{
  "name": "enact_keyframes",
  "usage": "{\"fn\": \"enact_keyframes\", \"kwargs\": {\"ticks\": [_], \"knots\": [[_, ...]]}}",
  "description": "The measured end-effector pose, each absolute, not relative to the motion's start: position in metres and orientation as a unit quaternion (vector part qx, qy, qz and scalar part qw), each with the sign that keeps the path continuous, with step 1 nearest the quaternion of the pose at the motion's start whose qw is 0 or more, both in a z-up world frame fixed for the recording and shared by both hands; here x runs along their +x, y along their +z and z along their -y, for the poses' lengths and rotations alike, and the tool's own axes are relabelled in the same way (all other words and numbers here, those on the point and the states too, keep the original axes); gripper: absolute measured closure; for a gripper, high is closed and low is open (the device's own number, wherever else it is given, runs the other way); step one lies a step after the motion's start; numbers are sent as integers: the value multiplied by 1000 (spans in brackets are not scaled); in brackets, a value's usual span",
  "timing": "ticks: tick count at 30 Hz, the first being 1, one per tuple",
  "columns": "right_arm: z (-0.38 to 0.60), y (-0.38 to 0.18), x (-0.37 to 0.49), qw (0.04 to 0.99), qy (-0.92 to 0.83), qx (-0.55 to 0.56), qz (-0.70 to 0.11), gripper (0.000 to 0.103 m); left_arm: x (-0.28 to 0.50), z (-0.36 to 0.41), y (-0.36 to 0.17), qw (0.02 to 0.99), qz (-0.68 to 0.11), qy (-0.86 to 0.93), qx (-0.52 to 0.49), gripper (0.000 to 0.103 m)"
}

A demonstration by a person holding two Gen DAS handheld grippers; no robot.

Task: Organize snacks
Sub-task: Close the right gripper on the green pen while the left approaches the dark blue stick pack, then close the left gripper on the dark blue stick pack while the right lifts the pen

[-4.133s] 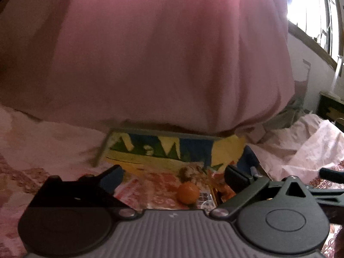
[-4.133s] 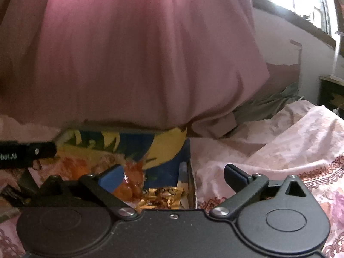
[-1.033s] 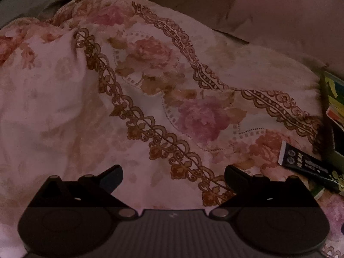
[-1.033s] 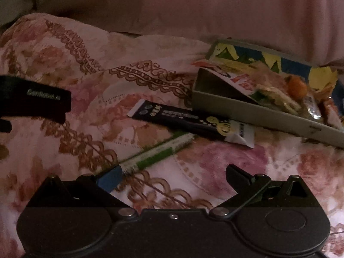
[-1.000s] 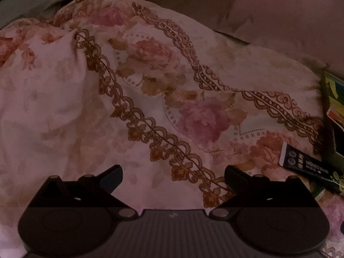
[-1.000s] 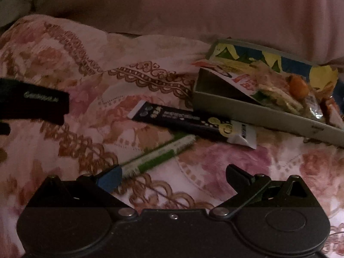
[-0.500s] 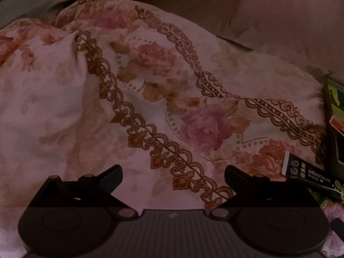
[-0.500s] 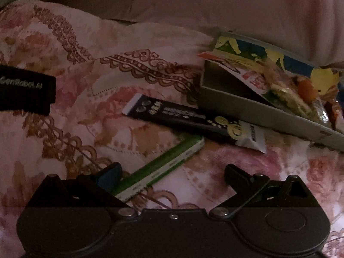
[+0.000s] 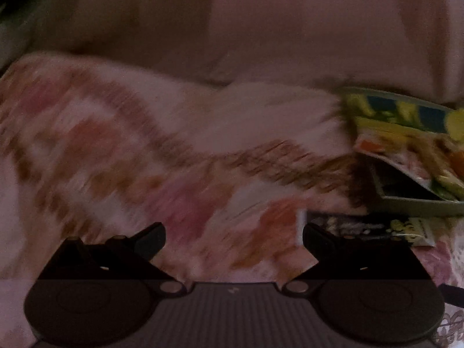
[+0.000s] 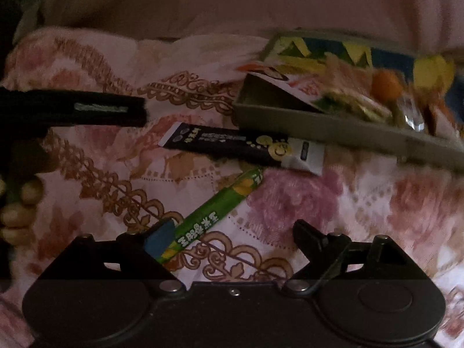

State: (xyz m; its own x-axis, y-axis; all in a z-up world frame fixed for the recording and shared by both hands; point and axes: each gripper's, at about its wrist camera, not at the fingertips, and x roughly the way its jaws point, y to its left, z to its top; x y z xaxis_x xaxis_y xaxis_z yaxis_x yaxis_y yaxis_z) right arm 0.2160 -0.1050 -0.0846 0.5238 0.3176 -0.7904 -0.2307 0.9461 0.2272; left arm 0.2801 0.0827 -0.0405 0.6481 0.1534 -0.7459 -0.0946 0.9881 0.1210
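1. Since the green stick packet point(image 10: 216, 217) lies flat on the flowered bedspread point(image 10: 290, 203), we judge it light, thin and limp, with a slick printed film that could slide between the pads.
2. We would take it across its narrow width near the lower end, where the right gripper point(image 10: 229, 236) already straddles it; its jaws have just been closing, the packet lies between them with the left blue pad point(image 10: 159, 236) against its edge, and the other finger stands clear, so nothing is pinched yet.
3. Our left gripper point(image 9: 233, 239) hangs spread with only cloth between its fingers.
4. Just beyond lies a black stick packet point(image 10: 243, 145), long, flat and glossy with a white end, its far side against the grey box point(image 10: 319, 127).
5. That box looks like stiff card, shallow, and it holds crinkly wrappers and a small orange ball point(image 10: 387, 85).
6. Soft, rumpled bedding underneath will give under pressure, so scooping may drag cloth.
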Motion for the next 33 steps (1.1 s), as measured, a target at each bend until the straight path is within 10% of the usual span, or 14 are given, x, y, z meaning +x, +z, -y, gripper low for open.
{"fn": "enact_keyframes", "kwargs": {"ticks": [12, 20, 33], "knots": [[85, -90, 219, 870, 190, 79, -448, 18, 317, -32, -70, 867, -383, -234, 215, 0], [72, -88, 217, 870, 178, 39, -458, 52, 329, -4, -99, 803, -425, -320, 268, 1], [125, -77, 226, 799, 190, 125, -557, 80, 335, 1, -87, 770, -518, -295, 229, 37]]}}
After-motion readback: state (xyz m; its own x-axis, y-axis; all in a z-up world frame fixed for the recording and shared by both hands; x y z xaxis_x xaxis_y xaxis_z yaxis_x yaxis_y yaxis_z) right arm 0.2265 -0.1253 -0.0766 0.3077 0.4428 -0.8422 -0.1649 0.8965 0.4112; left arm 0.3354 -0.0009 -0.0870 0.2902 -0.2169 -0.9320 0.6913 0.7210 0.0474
